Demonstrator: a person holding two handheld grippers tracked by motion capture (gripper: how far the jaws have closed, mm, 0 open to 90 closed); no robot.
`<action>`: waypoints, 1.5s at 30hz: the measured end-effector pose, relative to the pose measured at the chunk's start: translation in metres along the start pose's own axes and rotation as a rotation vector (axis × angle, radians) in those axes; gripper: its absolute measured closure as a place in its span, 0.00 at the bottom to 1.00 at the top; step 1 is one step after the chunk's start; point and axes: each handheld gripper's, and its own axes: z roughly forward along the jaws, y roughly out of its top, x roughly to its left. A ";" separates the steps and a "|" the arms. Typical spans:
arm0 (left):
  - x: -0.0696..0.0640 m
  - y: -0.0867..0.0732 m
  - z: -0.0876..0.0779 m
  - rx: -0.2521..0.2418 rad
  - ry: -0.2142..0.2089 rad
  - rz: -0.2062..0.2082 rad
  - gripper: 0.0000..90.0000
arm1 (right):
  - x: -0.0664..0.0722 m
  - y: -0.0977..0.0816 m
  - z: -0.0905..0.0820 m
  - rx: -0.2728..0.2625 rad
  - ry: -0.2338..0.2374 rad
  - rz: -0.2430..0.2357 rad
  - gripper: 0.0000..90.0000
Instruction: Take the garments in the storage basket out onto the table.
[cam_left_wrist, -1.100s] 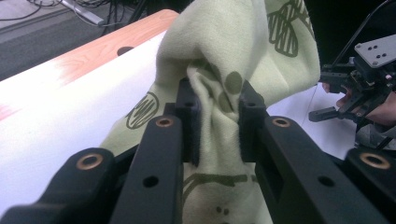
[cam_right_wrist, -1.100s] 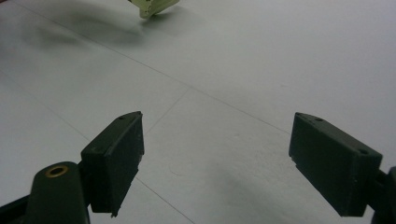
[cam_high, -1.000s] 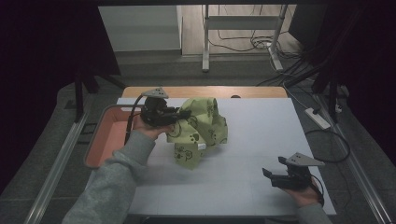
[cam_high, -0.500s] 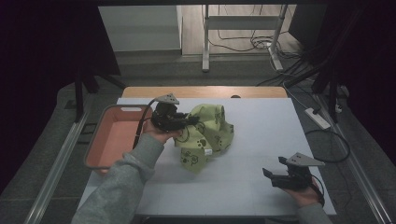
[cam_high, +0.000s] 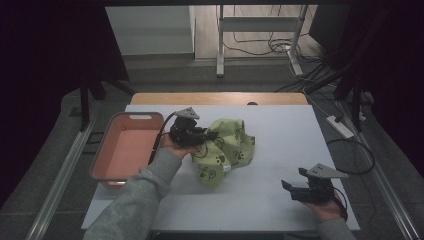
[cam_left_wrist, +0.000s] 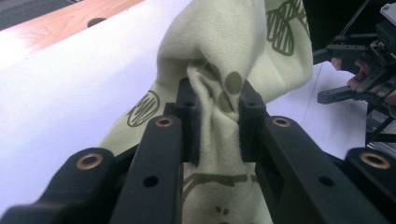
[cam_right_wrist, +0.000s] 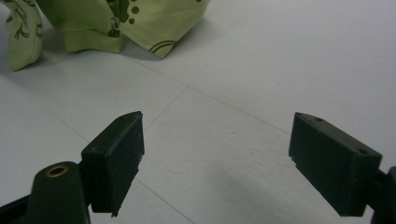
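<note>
A light green cloth (cam_high: 227, 150) with dark paw prints lies bunched in the middle of the white table (cam_high: 280, 130). My left gripper (cam_high: 209, 136) is at the cloth's left edge, shut on a fold of it. In the left gripper view the green cloth (cam_left_wrist: 219, 56) is pinched tight between the two black pads (cam_left_wrist: 190, 121). My right gripper (cam_high: 289, 187) rests low near the table's front right corner, open with nothing between its jaws. In the right gripper view the cloth (cam_right_wrist: 116, 18) lies farther off at the upper left, beyond the gripper (cam_right_wrist: 215, 158).
A salmon-coloured tray (cam_high: 112, 175) stands at the table's left side, beside my left forearm. A wooden strip (cam_high: 150, 98) runs along the table's far edge. Cables and a metal stand (cam_high: 260, 30) are on the floor behind.
My left hand has moved down and toward the left with the cloth in its jaws, dragging the bunched cloth with it. The right gripper has stayed where it was.
</note>
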 end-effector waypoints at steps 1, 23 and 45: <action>0.000 -0.001 0.002 0.002 -0.003 0.000 0.85 | 0.000 0.000 0.000 0.000 0.000 0.000 0.21; -0.007 -0.014 0.033 0.070 -0.021 0.012 0.85 | -0.001 0.000 0.000 -0.001 -0.002 0.001 0.21; -0.013 -0.025 0.061 0.126 -0.031 0.014 0.84 | -0.002 -0.001 -0.001 -0.003 -0.005 0.004 0.21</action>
